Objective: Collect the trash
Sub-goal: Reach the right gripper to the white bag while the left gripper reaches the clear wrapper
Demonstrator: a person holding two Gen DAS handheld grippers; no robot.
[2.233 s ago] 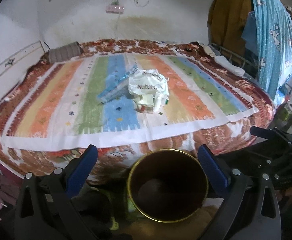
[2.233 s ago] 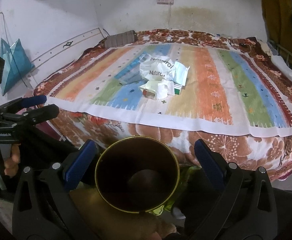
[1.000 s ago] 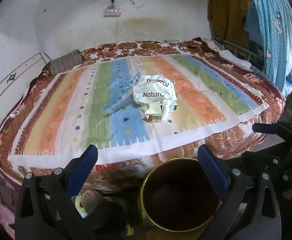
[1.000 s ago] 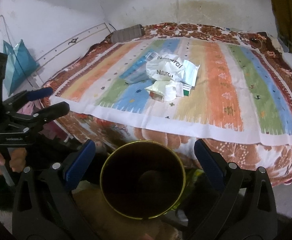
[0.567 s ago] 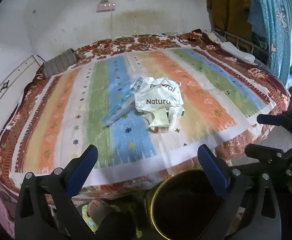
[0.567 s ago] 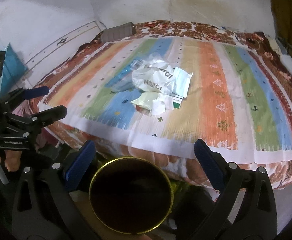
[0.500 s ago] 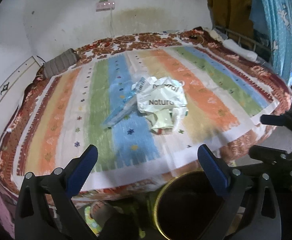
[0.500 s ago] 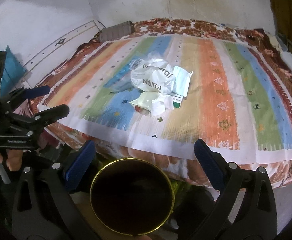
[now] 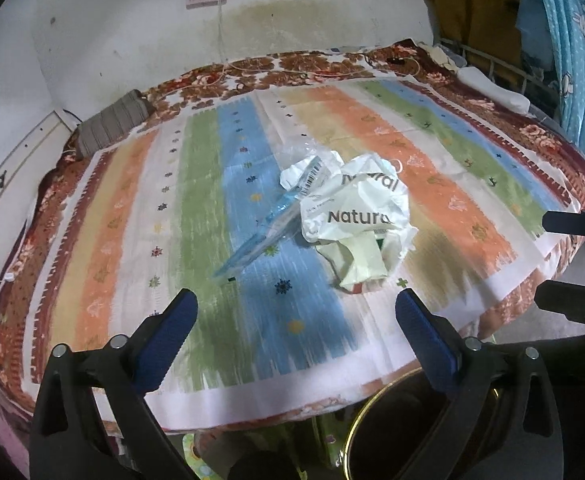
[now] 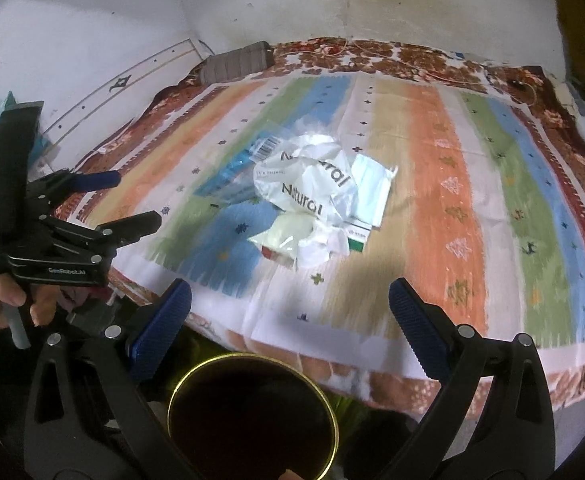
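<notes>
On the bed (image 9: pixel 140 216): trash (image 9: pixel 352 216); both tongs (image 9: pixel 296 320) (image 10: pixel 290 308) apart, empty. Right view only: whole bin (image 10: pixel 252 416) rim, white packet (image 10: pixel 370 194).

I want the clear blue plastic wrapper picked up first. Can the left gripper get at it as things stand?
Probably yes. The left gripper is open, and only bare striped bedspread lies between it and the clear blue plastic wrapper.

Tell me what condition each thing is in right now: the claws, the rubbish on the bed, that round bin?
left claw: open, holding nothing
right claw: open, holding nothing
white bag: crumpled, lying on the bed
clear blue wrapper: flattened, partly under the white bag
pale yellow wrapper: crumpled, beside the bag
bin: upright, mouth open, inside too dark to tell
bedsheet: spread flat
</notes>
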